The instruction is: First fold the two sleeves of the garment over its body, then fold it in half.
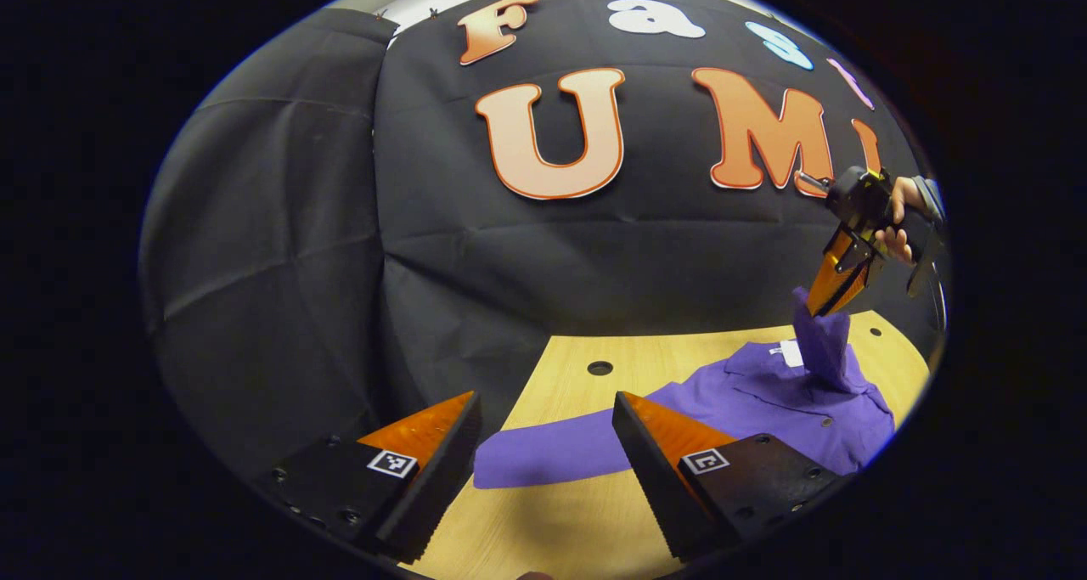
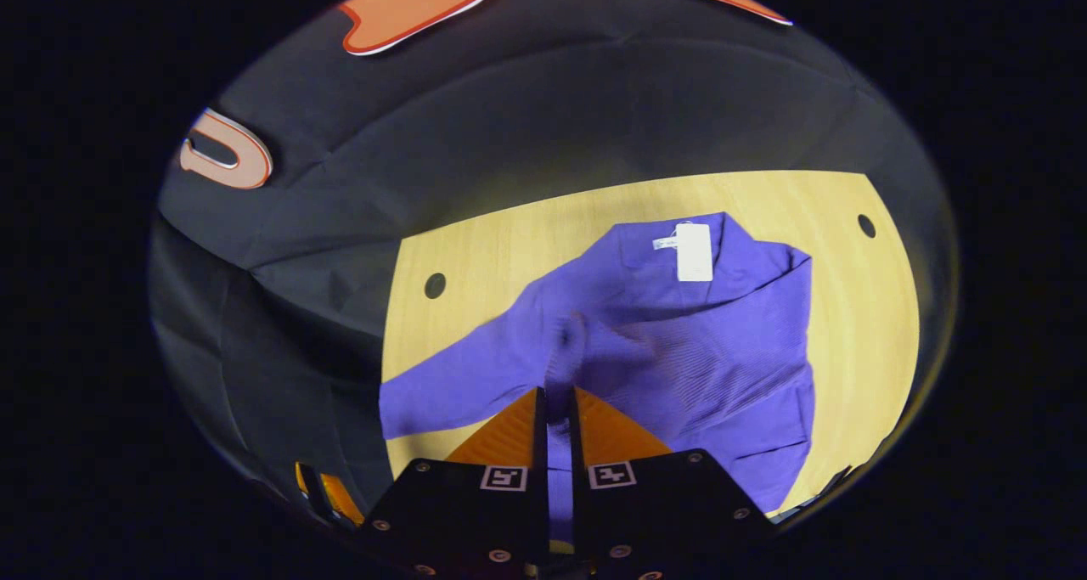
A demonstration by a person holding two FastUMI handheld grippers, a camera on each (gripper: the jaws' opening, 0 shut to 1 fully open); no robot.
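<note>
A purple garment (image 2: 705, 351) lies spread on the wooden table (image 2: 475, 257), its collar and white tag (image 2: 694, 253) at the far side. My right gripper (image 2: 556, 396) is shut on one sleeve (image 2: 567, 342) and holds it lifted above the body. In the left gripper view that right gripper (image 1: 835, 290) hangs at the far right, held by a hand (image 1: 898, 223), with the raised sleeve (image 1: 819, 342) drooping from it. My left gripper (image 1: 546, 414) stands open just above the other sleeve (image 1: 543, 453), which lies flat, and nothing is between its fingers.
The table (image 1: 577, 512) has round holes (image 2: 435, 285) near its far edge, one more on the right (image 2: 866, 225). Black cloth walls close in the back and the left side. Bare wood lies in front of the flat sleeve.
</note>
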